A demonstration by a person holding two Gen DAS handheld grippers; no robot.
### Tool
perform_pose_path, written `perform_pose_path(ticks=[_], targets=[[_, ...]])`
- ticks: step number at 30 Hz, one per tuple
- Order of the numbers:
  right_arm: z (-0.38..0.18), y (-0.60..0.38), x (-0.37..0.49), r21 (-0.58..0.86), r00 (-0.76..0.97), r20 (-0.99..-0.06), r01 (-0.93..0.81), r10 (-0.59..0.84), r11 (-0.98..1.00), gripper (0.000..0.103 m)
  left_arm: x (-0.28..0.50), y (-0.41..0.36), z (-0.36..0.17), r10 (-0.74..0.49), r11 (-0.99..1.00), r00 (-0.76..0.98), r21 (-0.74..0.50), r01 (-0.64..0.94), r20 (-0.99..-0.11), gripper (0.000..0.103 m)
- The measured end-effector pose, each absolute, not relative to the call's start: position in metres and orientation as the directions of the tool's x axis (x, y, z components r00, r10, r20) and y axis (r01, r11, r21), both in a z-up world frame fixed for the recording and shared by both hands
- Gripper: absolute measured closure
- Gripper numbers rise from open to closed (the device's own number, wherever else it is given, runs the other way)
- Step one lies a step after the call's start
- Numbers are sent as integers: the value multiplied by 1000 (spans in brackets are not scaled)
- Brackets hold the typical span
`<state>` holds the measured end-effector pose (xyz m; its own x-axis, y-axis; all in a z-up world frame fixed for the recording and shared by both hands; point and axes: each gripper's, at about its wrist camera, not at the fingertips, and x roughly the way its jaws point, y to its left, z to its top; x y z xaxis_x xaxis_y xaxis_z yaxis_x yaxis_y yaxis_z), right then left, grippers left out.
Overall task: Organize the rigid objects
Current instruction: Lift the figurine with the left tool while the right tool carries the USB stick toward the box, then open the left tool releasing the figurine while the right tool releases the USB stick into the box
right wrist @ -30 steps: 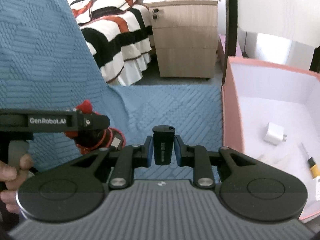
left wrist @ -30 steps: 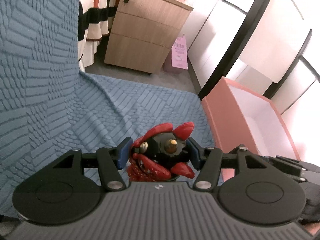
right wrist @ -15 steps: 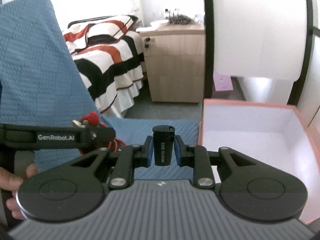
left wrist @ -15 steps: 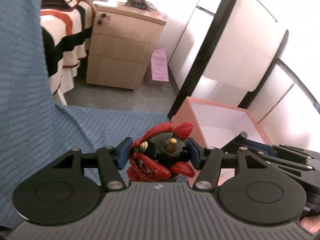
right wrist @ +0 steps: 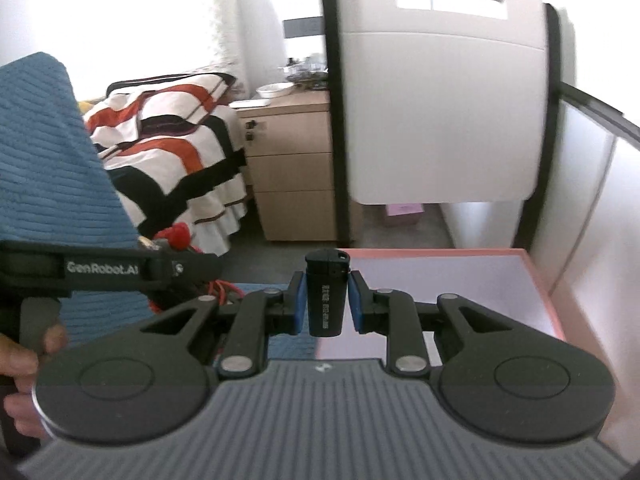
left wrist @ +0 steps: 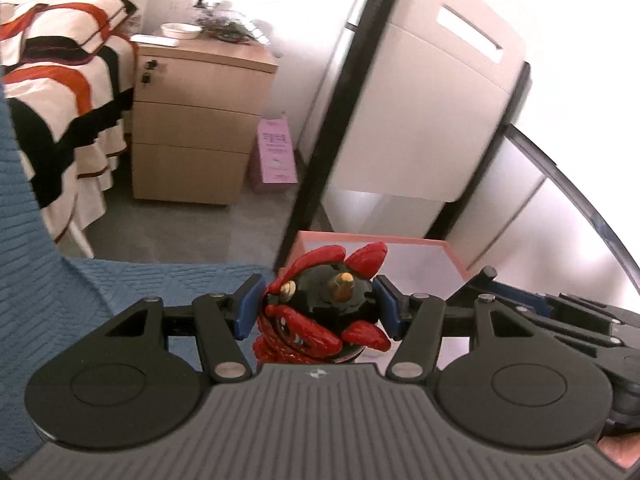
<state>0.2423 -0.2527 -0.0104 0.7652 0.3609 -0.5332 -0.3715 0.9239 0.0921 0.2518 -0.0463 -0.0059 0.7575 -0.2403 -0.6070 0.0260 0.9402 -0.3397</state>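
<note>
A glossy red and black toy figure with curved red horns (left wrist: 320, 312) sits clamped between the blue pads (left wrist: 248, 306) of the left gripper (left wrist: 318, 306), held above the edge of a blue textured cloth (left wrist: 80, 292). The right gripper (right wrist: 327, 298) pinches a small black rectangular lighter with white lettering (right wrist: 325, 294), standing upright between its pads. Just beyond both grippers lies an open pink cardboard box with a pale interior (right wrist: 536, 280). Farther back, a light wooden three-drawer cabinet (left wrist: 192, 128) stands on the grey floor beside a bed with a white, orange and black striped cover (right wrist: 168, 136).
</note>
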Motion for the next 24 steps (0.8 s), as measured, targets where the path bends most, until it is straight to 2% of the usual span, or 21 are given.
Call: perform_pose_path(ticks=[9,24], targets=[[-34,-300,245,105,770,-562,-295,301,950,77,272,-110,-18,-295,936,732,-339,93,-614,38],[-112,-354,251,142,708,-673,-158,212,977,77,300,-178,-91,-349,929,612,-346,129,-709,38]])
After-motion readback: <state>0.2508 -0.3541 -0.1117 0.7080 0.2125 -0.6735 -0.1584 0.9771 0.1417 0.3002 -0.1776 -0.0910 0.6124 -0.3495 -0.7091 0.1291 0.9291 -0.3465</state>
